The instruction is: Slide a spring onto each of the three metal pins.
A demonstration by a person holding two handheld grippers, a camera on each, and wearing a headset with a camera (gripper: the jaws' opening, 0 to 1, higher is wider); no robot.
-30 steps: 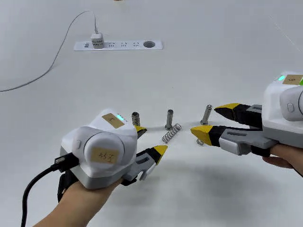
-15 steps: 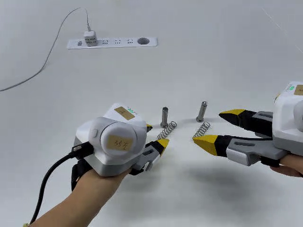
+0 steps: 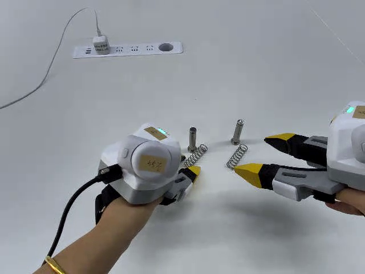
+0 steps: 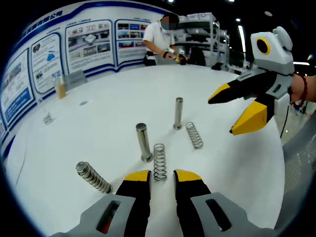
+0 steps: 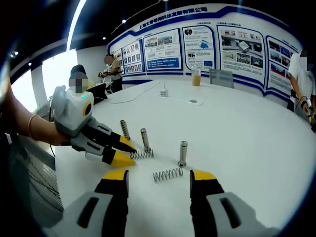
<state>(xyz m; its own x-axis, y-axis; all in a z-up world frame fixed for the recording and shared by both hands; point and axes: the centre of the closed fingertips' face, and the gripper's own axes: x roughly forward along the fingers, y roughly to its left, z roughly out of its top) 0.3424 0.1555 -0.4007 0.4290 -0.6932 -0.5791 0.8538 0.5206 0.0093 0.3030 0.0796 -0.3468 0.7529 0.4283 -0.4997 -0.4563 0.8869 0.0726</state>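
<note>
Head view: white table (image 3: 256, 74), power strip (image 3: 128, 49) at far left with a white charger (image 3: 101, 43) plugged in. Left gripper (image 3: 188, 164) sits low over the table; one yellow tip shows and the other is behind the body, so its gap cannot be judged from here. Middle pin (image 3: 193, 138) stands upright just beyond it, bare, with the first loose spring (image 3: 195, 156) lying at its foot, close to the visible tip. End pin (image 3: 238, 131) stands upright, also bare, with the second loose spring (image 3: 236, 156) lying near its base. Right gripper (image 3: 265, 155) has its jaws spread wide with nothing held, the lower tip just beside the second loose spring. Left gripper view: own jaws stand a little apart, gripping nothing. The first loose spring (image 4: 159, 161) lies lengthwise ahead, its near end reaching in between the tips; contact cannot be told. Middle pin (image 4: 143, 142) is just beside it. Loaded pin (image 4: 92, 177) is off to the lower left, a coil around its shaft. End pin (image 4: 177, 113) and second loose spring (image 4: 194, 135) lie farther on. Right gripper view: own jaws are wide apart, and the second loose spring (image 5: 168, 174) lies crosswise on the table between the tips, touching neither. End pin (image 5: 182, 153) stands just behind it. The left gripper's tips are at the first loose spring (image 5: 142, 154); the loaded pin (image 5: 124, 129) stands beyond them.
</note>
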